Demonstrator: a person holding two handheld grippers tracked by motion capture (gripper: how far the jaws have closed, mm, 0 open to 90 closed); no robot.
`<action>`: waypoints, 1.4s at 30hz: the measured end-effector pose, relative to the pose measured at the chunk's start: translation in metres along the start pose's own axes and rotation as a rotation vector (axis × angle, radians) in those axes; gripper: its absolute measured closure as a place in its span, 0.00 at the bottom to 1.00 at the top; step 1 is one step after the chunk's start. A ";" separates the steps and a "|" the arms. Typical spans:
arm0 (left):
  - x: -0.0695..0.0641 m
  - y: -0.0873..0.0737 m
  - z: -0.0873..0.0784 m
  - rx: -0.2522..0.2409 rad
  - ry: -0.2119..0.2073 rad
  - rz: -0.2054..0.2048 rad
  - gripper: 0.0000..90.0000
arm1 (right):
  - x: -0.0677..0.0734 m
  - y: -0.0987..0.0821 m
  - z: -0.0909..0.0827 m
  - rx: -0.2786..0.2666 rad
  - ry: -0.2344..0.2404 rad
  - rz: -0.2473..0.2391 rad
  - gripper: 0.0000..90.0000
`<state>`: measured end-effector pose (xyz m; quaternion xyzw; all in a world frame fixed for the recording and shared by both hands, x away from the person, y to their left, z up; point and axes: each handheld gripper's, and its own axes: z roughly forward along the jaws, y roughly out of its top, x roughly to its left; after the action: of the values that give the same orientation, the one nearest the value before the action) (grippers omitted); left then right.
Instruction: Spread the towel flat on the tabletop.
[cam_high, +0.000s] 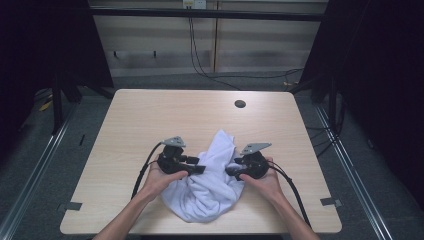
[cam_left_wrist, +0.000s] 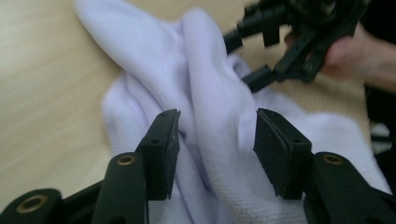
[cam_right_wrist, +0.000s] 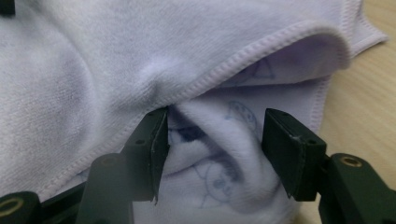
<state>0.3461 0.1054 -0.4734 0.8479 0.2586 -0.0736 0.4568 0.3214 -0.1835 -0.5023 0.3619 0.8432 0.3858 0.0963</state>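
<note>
Towel: a white towel (cam_high: 210, 180) lies crumpled on the near half of the table (cam_high: 130, 115), bunched into folds between your two hands, one peak of cloth pointing away from you toward the table's middle.

Towel detail: in the right gripper view you see a stitched hem running across the towel (cam_right_wrist: 140, 56), and under the lifted edge a faint blue printed pattern on the inner layer.

Your left gripper: the left gripper (cam_high: 197, 166) sits at the towel's left side, held low over the cloth. In the left gripper view its jaws stand apart, with a thick fold of towel (cam_left_wrist: 210, 107) rising between them. The pads (cam_left_wrist: 275, 149) do not press on the cloth, so nothing is pinched.

Your right gripper: the right gripper (cam_high: 232, 170) sits at the towel's right side, facing the left one across the bundle. In the right gripper view its jaws are spread, and a rounded roll of cloth lies between them under the hem. The left pad (cam_right_wrist: 156, 144) is against the cloth at the hem's edge; the other pad stands clear of it, so there is no grip.

Hands: your left hand (cam_high: 160, 180) and your right hand (cam_high: 265, 182) rest near the table's near edge, each wrapped around its gripper.

Table: a light wooden top with a dark round hole (cam_high: 240, 104) on the far side, well apart from the towel.
</note>
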 end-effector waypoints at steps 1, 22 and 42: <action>0.000 -0.001 0.002 0.016 0.008 -0.004 0.57 | 0.002 -0.001 0.002 0.005 -0.003 -0.003 0.45; -0.018 0.020 -0.089 -0.357 0.115 0.037 0.95 | -0.032 0.023 -0.112 -0.292 -0.224 0.189 0.95; -0.042 0.116 -0.157 -0.484 0.249 0.213 0.95 | -0.051 0.173 -0.181 -0.493 -0.272 0.111 0.96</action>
<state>0.3516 0.1655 -0.2836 0.7393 0.2323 0.1433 0.6156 0.3704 -0.2475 -0.2597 0.4216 0.6821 0.5319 0.2722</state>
